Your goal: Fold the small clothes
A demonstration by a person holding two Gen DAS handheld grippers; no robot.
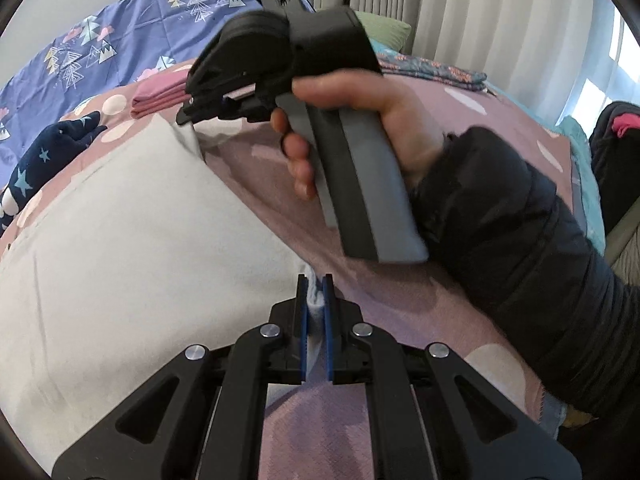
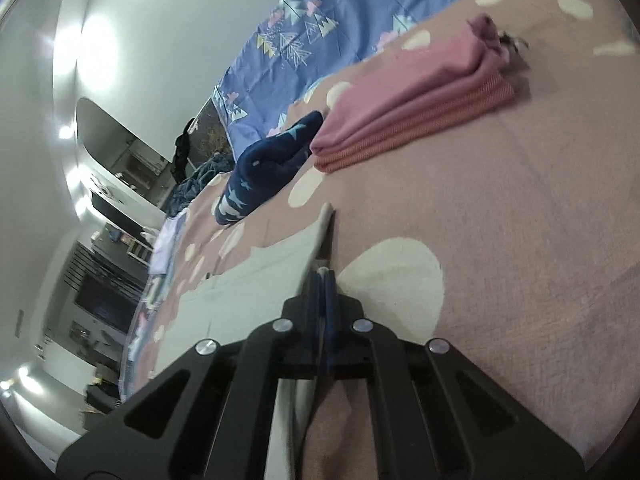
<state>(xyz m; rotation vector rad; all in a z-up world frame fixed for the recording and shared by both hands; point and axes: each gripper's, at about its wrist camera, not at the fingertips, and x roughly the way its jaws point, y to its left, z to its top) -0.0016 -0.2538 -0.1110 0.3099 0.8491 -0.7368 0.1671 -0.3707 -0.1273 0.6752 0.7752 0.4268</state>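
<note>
Left claw [image 1: 316, 294]: clenching on the near edge of the pale grey garment [image 1: 120, 240], holding that corner ready for a fold
Right claw [image 2: 325, 280]: pressing shut on the far edge of the same garment, seemingly keeping that edge taut
Garment position: lying flat across the bed cover [image 1: 400, 280], stretching between both claws
Finished pile: pink folded clothes [image 2: 408, 96] sitting well apart, probably set aside as done
Waiting item: navy star-print piece [image 2: 260, 172] lying crumpled beside the pile
Surface: mauve bed cover with pale spots
Room: curtains [image 1: 480, 8] hanging behind the bed
</note>
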